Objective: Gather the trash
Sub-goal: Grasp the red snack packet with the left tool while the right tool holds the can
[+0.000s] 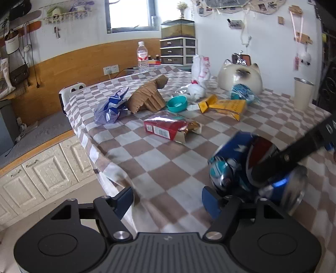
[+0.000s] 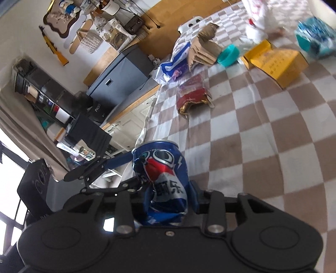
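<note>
Step in hand: the right tongs (image 2: 166,189) are clamped on a crushed blue cola can of thin metal (image 2: 161,180); it looks lifted just above the surface, near its front edge.
Left tongs: the left tongs (image 1: 168,201) stand apart and hold nothing; they wait just beside the can (image 1: 247,166).
Next move: I judge the can must go to a bin or bag, but none is visible in these views, so the place has to be found first. The dented metal may slip, so a firm hold is needed.
Left to collect: a torn red paper packet (image 1: 168,128), a flattened yellow cardboard box (image 1: 224,106), a crumpled blue and white plastic bag (image 1: 111,106), a piece of brown corrugated cardboard (image 1: 147,96).
Surface: the surface carries a brown and white checkered cloth (image 1: 159,166), a little wrinkled.
Room: a window (image 1: 130,13), a wooden wall panel, white low cabinets (image 1: 42,168).
</note>
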A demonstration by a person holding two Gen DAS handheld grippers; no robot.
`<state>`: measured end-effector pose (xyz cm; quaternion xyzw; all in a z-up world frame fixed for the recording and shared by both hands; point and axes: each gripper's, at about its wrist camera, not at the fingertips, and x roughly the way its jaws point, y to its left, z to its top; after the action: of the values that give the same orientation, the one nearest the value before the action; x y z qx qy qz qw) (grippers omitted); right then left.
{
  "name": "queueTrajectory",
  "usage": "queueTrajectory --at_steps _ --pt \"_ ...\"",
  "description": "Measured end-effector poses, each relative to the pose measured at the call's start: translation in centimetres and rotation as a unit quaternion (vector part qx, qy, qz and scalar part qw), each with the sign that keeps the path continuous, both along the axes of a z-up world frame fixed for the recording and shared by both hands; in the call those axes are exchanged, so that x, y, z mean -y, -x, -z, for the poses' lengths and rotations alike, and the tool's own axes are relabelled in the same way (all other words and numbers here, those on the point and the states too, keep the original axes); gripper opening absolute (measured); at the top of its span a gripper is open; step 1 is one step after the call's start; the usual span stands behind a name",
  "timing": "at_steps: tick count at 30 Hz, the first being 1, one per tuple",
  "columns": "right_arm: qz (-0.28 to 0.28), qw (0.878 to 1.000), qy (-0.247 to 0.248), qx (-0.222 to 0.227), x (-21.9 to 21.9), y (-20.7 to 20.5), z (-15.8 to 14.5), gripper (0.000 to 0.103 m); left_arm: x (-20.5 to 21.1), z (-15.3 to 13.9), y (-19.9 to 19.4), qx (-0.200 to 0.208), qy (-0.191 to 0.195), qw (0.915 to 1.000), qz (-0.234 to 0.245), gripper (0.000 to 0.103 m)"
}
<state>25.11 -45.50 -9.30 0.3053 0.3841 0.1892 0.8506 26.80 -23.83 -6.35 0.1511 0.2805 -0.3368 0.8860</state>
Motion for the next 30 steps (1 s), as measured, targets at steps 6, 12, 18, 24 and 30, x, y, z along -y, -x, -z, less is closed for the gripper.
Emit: queueTrajectory --at_steps 6,12,18,24,30 --pt "-0.003 0.999 -0.039 -0.012 1.4 1.0 0.6 0.034 -0.2 -0.2 1.1 0.002 -0.013 0.9996 0.024 0.073" --pt "-0.008 0.998 -0.063 -0.008 0.9 1.2 0.8 0.045 0.2 0.0 1.3 0.007 -0.009 0.9992 0.038 0.073" --pt "-0.02 0.999 -0.034 0.005 -1.6 0.2 0.1 0.048 0.8 0.1 1.7 0.01 -0.001 0.9988 0.048 0.072" --pt "0.017 0.999 -0.029 -0.001 -0.9 0.5 0.3 0.028 0.2 -0.4 0.7 -0.017 0.019 0.9989 0.04 0.073" --pt "0.057 0.998 -0.018 0.035 1.1 2.4 -0.9 0.028 1.2 -2.3 -1.8 -0.045 0.086 0.9953 0.005 0.077"
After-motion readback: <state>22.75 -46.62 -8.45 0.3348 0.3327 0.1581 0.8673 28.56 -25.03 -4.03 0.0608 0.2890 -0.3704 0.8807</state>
